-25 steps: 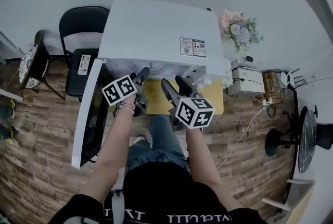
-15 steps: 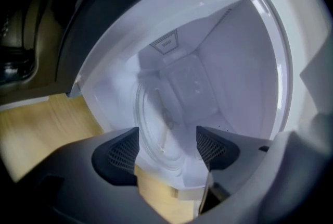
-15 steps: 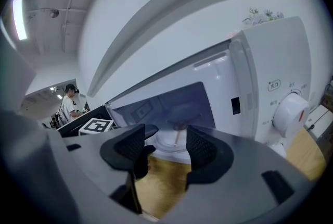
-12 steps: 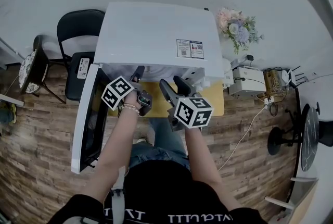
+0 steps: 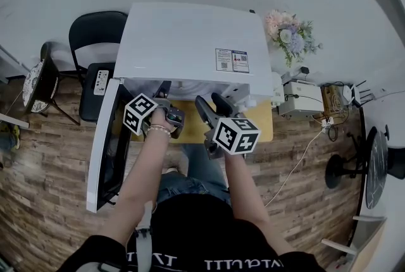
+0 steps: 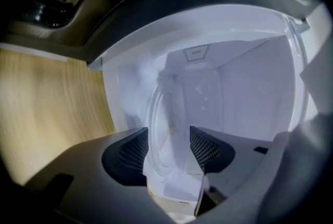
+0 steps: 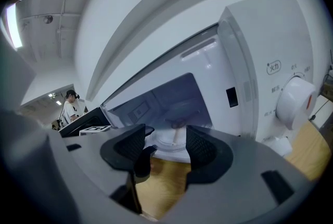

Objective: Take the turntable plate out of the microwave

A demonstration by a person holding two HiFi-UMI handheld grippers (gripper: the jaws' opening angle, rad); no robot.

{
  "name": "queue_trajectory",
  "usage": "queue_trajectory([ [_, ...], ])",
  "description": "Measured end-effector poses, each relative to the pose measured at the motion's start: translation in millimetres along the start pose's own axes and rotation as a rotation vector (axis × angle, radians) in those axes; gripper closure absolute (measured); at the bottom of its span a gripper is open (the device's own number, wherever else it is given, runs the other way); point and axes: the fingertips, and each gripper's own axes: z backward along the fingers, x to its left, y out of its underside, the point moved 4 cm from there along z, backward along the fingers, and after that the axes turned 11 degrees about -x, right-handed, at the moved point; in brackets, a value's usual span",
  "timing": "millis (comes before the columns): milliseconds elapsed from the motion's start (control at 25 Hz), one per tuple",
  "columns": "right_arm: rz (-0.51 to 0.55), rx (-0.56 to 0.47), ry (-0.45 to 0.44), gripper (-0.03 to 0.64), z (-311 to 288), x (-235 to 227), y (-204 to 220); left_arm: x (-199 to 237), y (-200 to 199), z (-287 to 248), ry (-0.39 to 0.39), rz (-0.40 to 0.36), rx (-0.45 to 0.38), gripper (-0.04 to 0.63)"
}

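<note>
The white microwave (image 5: 190,43) stands on a wooden table with its door (image 5: 107,138) swung open to the left. In the left gripper view the clear glass turntable plate (image 6: 160,113) lies on the cavity floor, seen edge-on because the gripper is rolled. My left gripper (image 6: 169,145) reaches into the cavity; its jaws have just been closing and straddle the plate's near rim, with a gap still showing. My right gripper (image 5: 211,102) hangs open in front of the opening with nothing between its jaws (image 7: 165,145). The plate (image 7: 174,139) also shows past them.
The control knob (image 7: 296,100) sits on the microwave's right panel. A black chair (image 5: 98,30) stands behind the door, flowers (image 5: 291,30) and a white box (image 5: 300,98) to the right. The table's front strip (image 5: 259,122) lies under my grippers. A person (image 7: 70,106) stands far off.
My left gripper has rolled about its own axis and slid a little further under the microwave's top edge. The right gripper has stayed put.
</note>
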Motion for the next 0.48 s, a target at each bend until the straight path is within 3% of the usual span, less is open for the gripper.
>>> queue_trajectory([
  [80, -0.005, 0.004, 0.0, 0.362, 0, -2, 1, -1, 4, -1, -0.004, 0.034, 0.023, 0.341],
  [200, -0.01, 0.005, 0.001, 0.364, 0, -4, 2, -1, 7, 0, -0.007, 0.022, 0.026, 0.343],
  [480, -0.031, 0.022, 0.005, 0.367, -1, -12, 9, 14, 11, 2, -0.083, -0.017, 0.012, 0.496],
])
